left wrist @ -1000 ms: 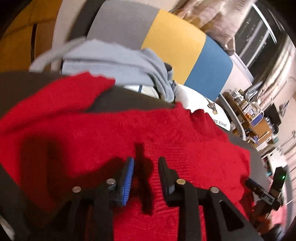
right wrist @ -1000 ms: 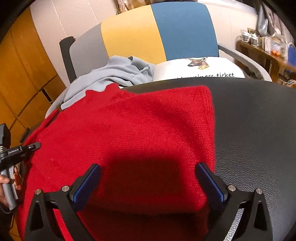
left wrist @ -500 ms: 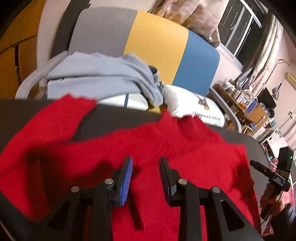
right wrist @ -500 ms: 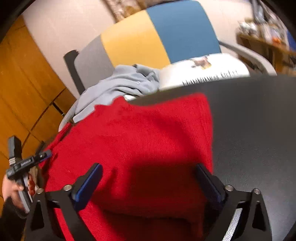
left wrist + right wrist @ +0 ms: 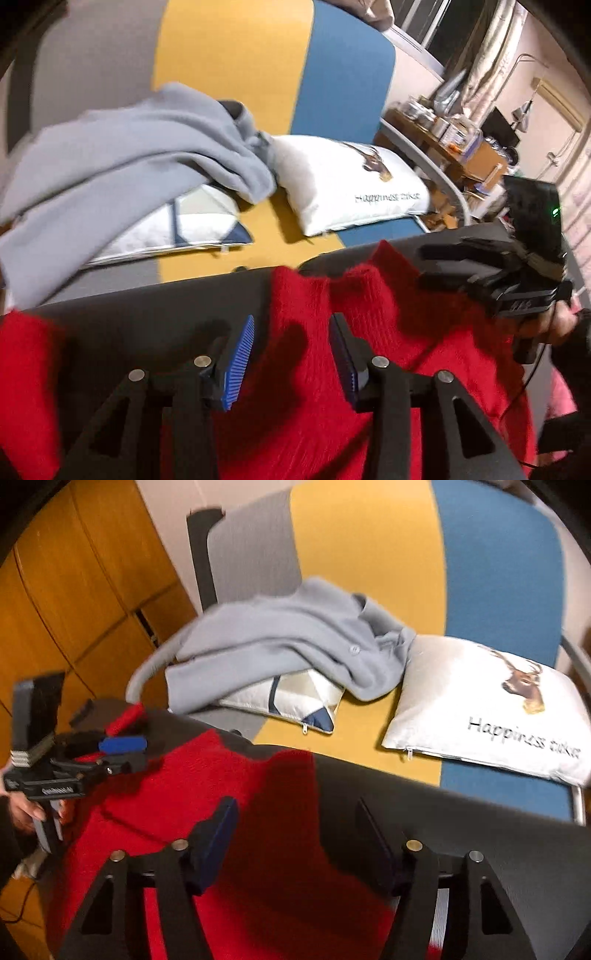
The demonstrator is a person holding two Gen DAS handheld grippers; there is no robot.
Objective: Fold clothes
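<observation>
A red knitted sweater [image 5: 295,413] lies spread on a black leather surface [image 5: 147,314]; it also shows in the right wrist view [image 5: 229,812]. My left gripper [image 5: 290,350] is open, its jaws above the sweater near its far edge, holding nothing. My right gripper [image 5: 299,834] is open over the sweater's right part, with red cloth between and below its jaws. The right gripper shows from the side in the left wrist view [image 5: 491,273]. The left gripper shows in the right wrist view [image 5: 92,760].
Behind the black surface [image 5: 480,830] stands a grey, yellow and blue sofa [image 5: 236,66]. On it lie a grey garment [image 5: 129,155], a patterned cushion [image 5: 192,221] and a white "Happiness ticket" pillow [image 5: 491,709]. Wooden panels [image 5: 74,590] are at left, cluttered shelves [image 5: 454,140] at right.
Both grippers have moved forward toward the sweater's far edge and tilted up, so the sofa fills more of both views. The right gripper's jaws stand closer together than before.
</observation>
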